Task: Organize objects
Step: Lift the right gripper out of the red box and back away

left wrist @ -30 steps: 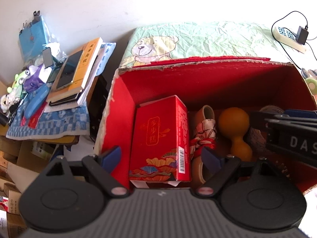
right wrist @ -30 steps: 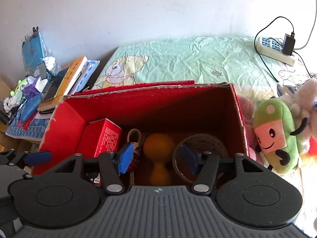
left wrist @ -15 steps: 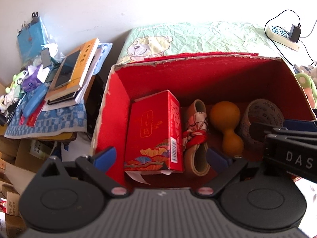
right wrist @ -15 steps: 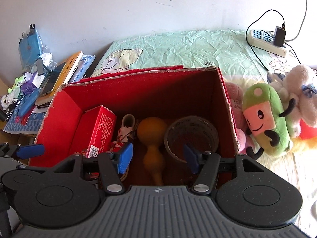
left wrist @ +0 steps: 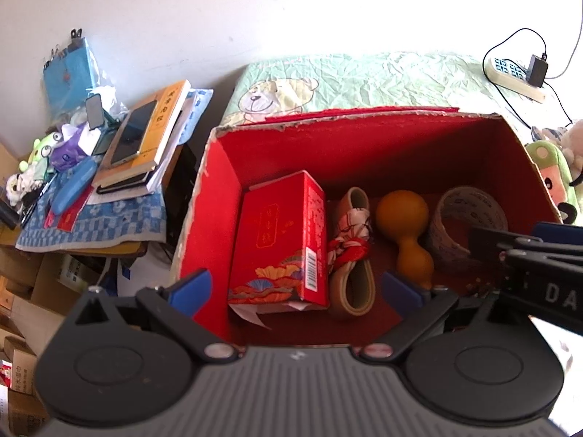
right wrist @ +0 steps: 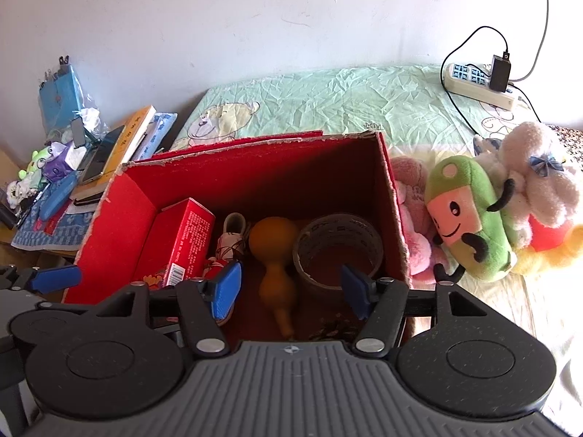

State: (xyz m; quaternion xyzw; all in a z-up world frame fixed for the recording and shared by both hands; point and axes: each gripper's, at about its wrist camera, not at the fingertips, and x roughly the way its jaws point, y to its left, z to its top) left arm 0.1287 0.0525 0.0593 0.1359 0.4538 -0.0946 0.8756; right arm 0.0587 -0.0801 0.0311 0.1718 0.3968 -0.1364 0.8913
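Observation:
An open red cardboard box [left wrist: 218, 200] stands on the bed. Inside lie a red packet [left wrist: 280, 240], a small shoe [left wrist: 351, 247], an orange gourd [left wrist: 402, 218] and a tape roll [left wrist: 466, 211]. My left gripper [left wrist: 296, 289] hovers over the box's near edge, jaws wide apart and empty, above the packet and shoe. My right gripper [right wrist: 291, 289] hangs over the gourd [right wrist: 273, 244] and tape roll [right wrist: 339, 244]; its jaws are opening with nothing between them. Its black body [left wrist: 539, 255] shows at the right of the left wrist view.
Plush toys [right wrist: 470, 215] lie against the box's right side. A power strip [right wrist: 477, 85] with a plugged charger rests on the green sheet [right wrist: 328, 102] behind. Left of the box, a cluttered table holds stacked books with a phone [left wrist: 145, 134].
Both grippers have drawn back from the box, so more of its inside shows. The left jaws spread wider apart; the right jaws widened slightly. The things in the box stayed put.

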